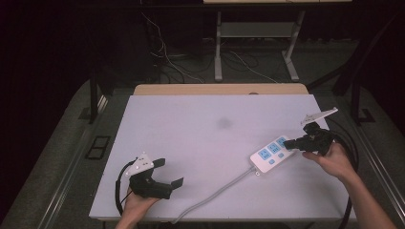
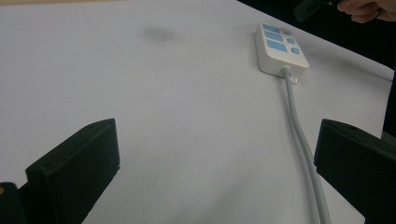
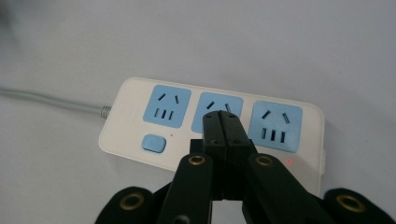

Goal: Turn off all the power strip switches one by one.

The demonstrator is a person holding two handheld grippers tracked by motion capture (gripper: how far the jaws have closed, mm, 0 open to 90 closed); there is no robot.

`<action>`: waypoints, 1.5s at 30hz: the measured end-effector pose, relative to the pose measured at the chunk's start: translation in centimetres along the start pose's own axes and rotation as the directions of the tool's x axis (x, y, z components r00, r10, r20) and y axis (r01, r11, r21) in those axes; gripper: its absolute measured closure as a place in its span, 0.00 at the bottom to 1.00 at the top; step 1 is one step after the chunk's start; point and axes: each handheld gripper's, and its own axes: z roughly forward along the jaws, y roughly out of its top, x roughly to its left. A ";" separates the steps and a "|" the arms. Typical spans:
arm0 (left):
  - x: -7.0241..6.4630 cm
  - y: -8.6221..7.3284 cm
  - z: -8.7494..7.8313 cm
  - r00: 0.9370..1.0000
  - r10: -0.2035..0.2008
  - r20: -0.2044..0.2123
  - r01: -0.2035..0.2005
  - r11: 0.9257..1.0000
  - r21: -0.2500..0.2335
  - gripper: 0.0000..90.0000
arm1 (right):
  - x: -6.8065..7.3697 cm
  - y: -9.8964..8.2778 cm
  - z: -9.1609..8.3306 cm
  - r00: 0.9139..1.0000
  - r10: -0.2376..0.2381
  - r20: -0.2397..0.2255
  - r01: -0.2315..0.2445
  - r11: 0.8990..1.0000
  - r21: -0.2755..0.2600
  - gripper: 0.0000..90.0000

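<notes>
White plastic with pale blue socket faces: that is the power strip (image 1: 271,154) I am working at, lying flat near the right edge of the white table (image 1: 191,138). My right gripper (image 1: 292,143) sits over the strip's far end with its jaws pressed together and nothing between them; in the right gripper view the closed tips (image 3: 221,122) cover the lower part of the middle socket (image 3: 219,112), though I cannot tell whether they touch it. A blue button (image 3: 153,143) lies below the socket nearest the cord, and a small red light (image 3: 289,162) glows at the strip's other end.

The grey cord (image 1: 217,193) leaves the strip's near end and runs off the table's front edge. My left gripper (image 1: 170,172) rests well apart from the strip, at the near left corner, jaws spread wide and empty. A faint dark smudge (image 1: 224,123) marks the tabletop beyond the strip. Nothing lies between the grippers and the strip. Behind the table, a dark room with loose cables (image 1: 167,57) and a metal stand's legs (image 1: 218,52) on the floor.
</notes>
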 end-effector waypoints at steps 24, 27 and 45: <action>0.0 0.0 0.0 1.000 0.002 0.001 -0.002 1.000 0.002 0.00 | -2.1 0.1 0.3 0.998 0.030 0.047 -0.031 0.999 0.037 1.00; 0.0 0.0 0.0 1.000 0.001 0.001 -0.001 1.000 0.001 0.00 | -2.2 -0.1 0.3 0.998 0.039 0.051 -0.041 0.998 0.040 1.00; 0.0 0.0 0.0 1.000 0.004 -0.002 -0.004 1.000 0.004 0.00 | -2.5 -0.9 1.6 0.997 0.050 0.056 -0.055 0.995 0.081 1.00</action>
